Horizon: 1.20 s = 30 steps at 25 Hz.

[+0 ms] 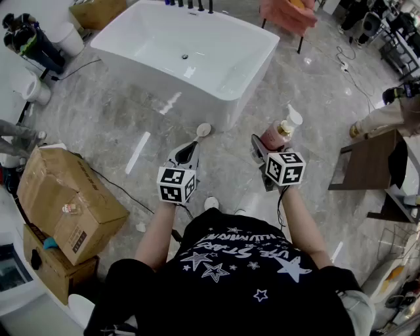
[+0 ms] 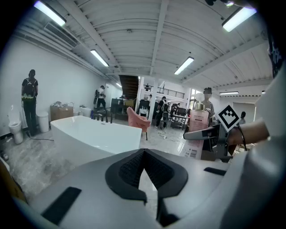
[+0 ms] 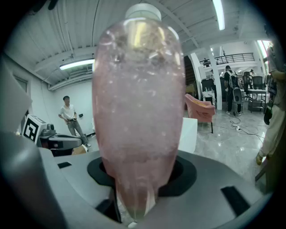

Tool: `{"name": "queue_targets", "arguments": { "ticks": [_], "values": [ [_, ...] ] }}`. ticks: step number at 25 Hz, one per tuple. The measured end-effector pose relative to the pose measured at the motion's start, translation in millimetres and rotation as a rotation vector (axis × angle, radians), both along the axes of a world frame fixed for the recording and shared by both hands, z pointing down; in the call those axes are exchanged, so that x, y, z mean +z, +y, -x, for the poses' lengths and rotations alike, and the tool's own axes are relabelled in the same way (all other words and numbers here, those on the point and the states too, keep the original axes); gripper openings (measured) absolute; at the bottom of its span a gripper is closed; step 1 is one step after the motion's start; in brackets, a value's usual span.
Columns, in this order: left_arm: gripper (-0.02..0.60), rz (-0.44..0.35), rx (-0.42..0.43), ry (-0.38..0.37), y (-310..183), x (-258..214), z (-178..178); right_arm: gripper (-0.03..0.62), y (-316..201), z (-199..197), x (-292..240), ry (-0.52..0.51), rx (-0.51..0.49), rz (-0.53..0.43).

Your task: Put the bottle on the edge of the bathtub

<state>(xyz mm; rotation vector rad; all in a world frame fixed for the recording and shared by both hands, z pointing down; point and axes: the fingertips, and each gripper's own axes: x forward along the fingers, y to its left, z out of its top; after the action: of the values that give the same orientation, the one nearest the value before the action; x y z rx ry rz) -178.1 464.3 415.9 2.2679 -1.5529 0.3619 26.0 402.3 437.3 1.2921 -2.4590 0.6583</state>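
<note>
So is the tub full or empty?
Empty. In the head view the tub shows its bare white bottom and the drain, with no water in it.

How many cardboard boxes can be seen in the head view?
3. One box stands beyond the bathtub, at top left; a large one lies at the left; a third is beside it, lower in the picture. More may be hidden.

Head view looks steeply down from above the person (image 1: pixel 243 262) toward the bathtub (image 1: pixel 190 52) ahead. Left gripper view faces that bathtub level, from near its side; right gripper view sits tight against the bottle (image 3: pixel 138 112), which fills it.
</note>
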Motion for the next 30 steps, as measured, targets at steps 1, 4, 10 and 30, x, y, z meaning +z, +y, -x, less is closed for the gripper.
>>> {"name": "queue_targets", "arguments": {
  "ticks": [1, 4, 10, 30],
  "values": [
    [0.015, 0.002, -0.001, -0.008, 0.9, -0.1, -2.7, 0.224, -0.1, -4.5, -0.8, -0.001, 0.002, 0.001],
    [0.015, 0.006, -0.001, -0.017, 3.4, 0.3, -8.5, 0.224, 0.7, -15.1, -1.4, -0.005, 0.011, 0.006],
    [0.015, 0.012, 0.001, -0.002, 4.7, 4.4, -11.4, 0.224, 2.8, -23.9, -0.8, -0.005, 0.032, 0.006],
    [0.015, 0.038, 0.046, 0.026, -32.6, 15.8, 20.3, 0.225, -38.2, -25.5, 7.0, -0.027, 0.177, 0.027]
  ]
}}
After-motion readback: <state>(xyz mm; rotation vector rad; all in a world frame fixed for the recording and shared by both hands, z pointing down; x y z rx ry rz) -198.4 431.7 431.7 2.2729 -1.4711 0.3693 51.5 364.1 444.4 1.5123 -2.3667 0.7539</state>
